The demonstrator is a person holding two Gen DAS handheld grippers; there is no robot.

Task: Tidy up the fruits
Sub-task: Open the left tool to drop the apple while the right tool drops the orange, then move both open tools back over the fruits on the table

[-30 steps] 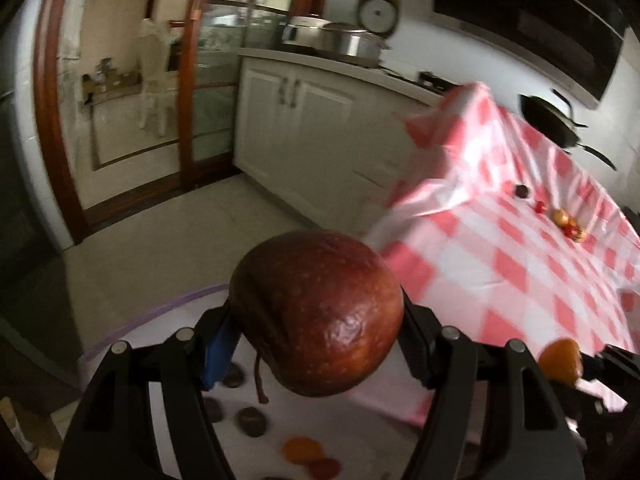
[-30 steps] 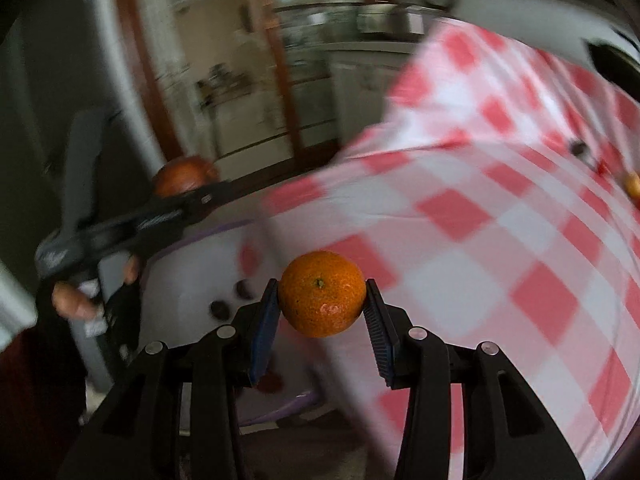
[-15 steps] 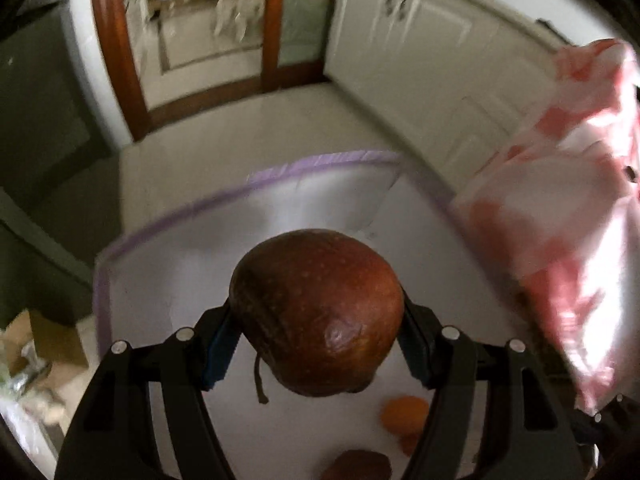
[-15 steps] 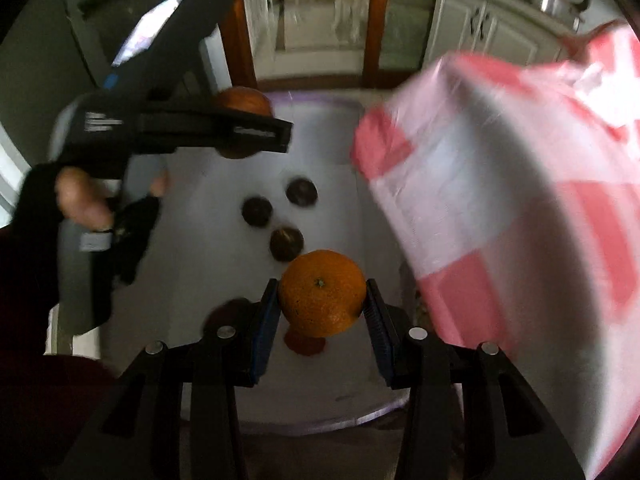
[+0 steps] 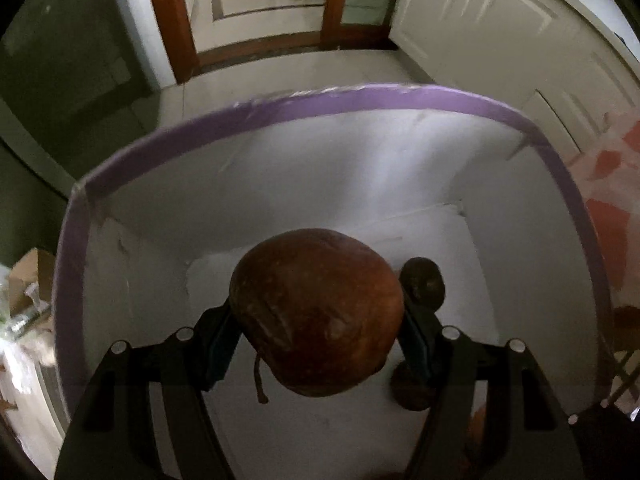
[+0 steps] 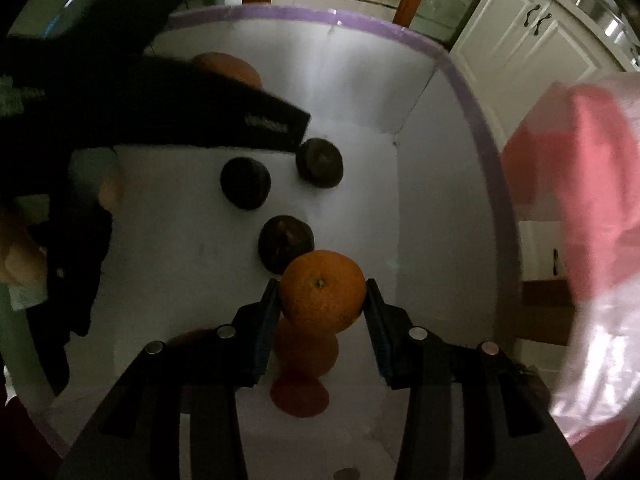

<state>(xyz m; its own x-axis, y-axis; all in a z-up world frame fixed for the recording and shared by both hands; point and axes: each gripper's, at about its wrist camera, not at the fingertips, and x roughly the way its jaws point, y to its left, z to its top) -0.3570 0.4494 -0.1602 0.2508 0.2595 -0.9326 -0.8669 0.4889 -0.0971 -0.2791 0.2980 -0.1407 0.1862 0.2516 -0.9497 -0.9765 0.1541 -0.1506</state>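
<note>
My left gripper [image 5: 316, 332] is shut on a large dark red apple [image 5: 316, 312], its stem hanging down, held over the inside of a white box with a purple rim [image 5: 360, 98]. In the right wrist view my right gripper [image 6: 322, 306] is shut on an orange [image 6: 322, 292] above the same box [image 6: 436, 216]. Three dark round fruits [image 6: 245, 183] [image 6: 319, 162] [image 6: 285, 243] lie on the box floor, and orange-red fruits [image 6: 306, 350] lie right under the held orange. The left gripper's black body [image 6: 160, 108] crosses the upper left of that view, with the apple [image 6: 228, 70] showing behind it.
The red and white checked tablecloth [image 6: 592, 208] hangs at the right of the box. White kitchen cabinets [image 5: 500, 28] and a wood-framed glass door [image 5: 256, 8] stand beyond it on a pale tiled floor. A person's hand [image 6: 16, 256] holds the left gripper at the left edge.
Both grippers have swung away from the table and come down over the white box, tipping to point into it. The apple and the orange stay gripped.
</note>
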